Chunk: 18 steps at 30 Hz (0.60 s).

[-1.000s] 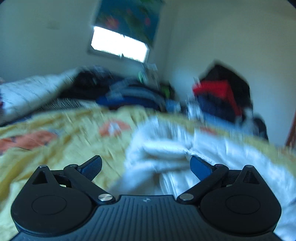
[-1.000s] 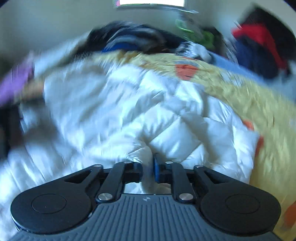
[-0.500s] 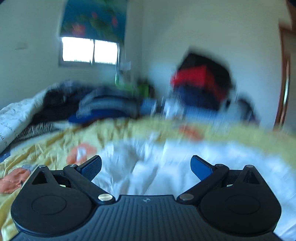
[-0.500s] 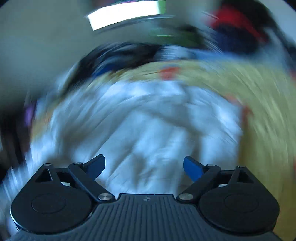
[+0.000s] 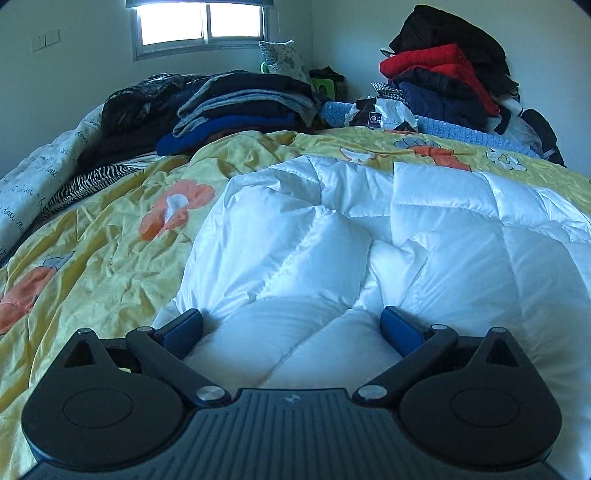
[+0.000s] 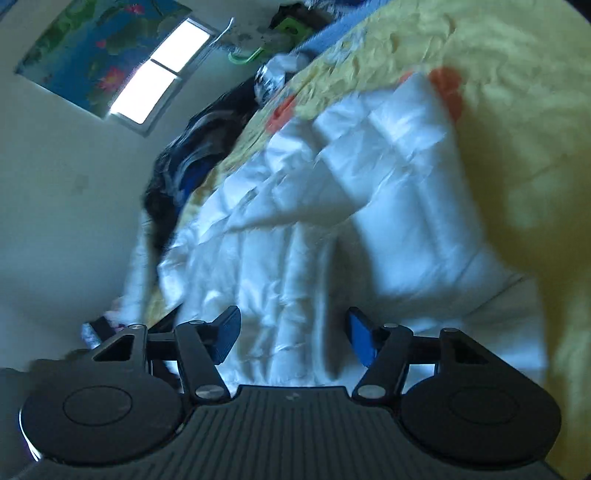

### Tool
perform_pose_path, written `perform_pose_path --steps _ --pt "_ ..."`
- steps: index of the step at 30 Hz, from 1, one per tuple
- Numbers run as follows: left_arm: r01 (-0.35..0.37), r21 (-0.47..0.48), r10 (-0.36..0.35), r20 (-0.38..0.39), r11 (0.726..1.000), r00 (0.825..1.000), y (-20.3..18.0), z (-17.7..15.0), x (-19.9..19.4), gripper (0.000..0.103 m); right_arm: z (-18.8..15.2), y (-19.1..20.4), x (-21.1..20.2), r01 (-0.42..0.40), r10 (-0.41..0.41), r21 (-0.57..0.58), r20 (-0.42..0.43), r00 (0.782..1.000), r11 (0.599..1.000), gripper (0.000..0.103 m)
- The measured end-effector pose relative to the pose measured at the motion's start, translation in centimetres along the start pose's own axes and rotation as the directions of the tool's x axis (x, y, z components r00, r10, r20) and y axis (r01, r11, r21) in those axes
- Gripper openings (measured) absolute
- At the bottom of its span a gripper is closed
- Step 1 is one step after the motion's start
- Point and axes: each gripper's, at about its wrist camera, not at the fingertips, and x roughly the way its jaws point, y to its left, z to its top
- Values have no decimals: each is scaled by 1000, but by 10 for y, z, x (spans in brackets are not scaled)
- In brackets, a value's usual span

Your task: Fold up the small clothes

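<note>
White quilted puffer jacket (image 5: 424, 236) lies rumpled on a yellow bedspread (image 5: 92, 258) printed with orange flowers, spread across the middle and right of the bed in the left wrist view. The left gripper (image 5: 291, 326) hovers low over the near edge of the jacket with its blue-padded fingers (image 5: 183, 326) set wide apart; puffy white fabric bulges up between them, but the pads do not press on it. In the right wrist view, which is tilted and blurred, the right gripper (image 6: 293, 334) sits over the same jacket (image 6: 332, 206), its fingers (image 6: 360, 341) about half spread and closing, with white fabric showing in the gap yet not pinched. Behind the jacket, a stack of dark folded clothes (image 5: 236, 107) rests near the window (image 5: 201, 22), and a pile of red, navy and black garments (image 5: 439, 70) stands in the far right corner.
</note>
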Motion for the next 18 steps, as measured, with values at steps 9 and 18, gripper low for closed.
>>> perform_pose_path --steps 9,18 --pt "6 -7 -6 8 1000 1000 0 -3 -4 103 -19 46 -29 47 -27 -236 89 996 971 15" --pt "15 -6 -15 10 1000 1000 0 -3 -4 103 -32 10 -11 177 -174 -204 32 984 963 24"
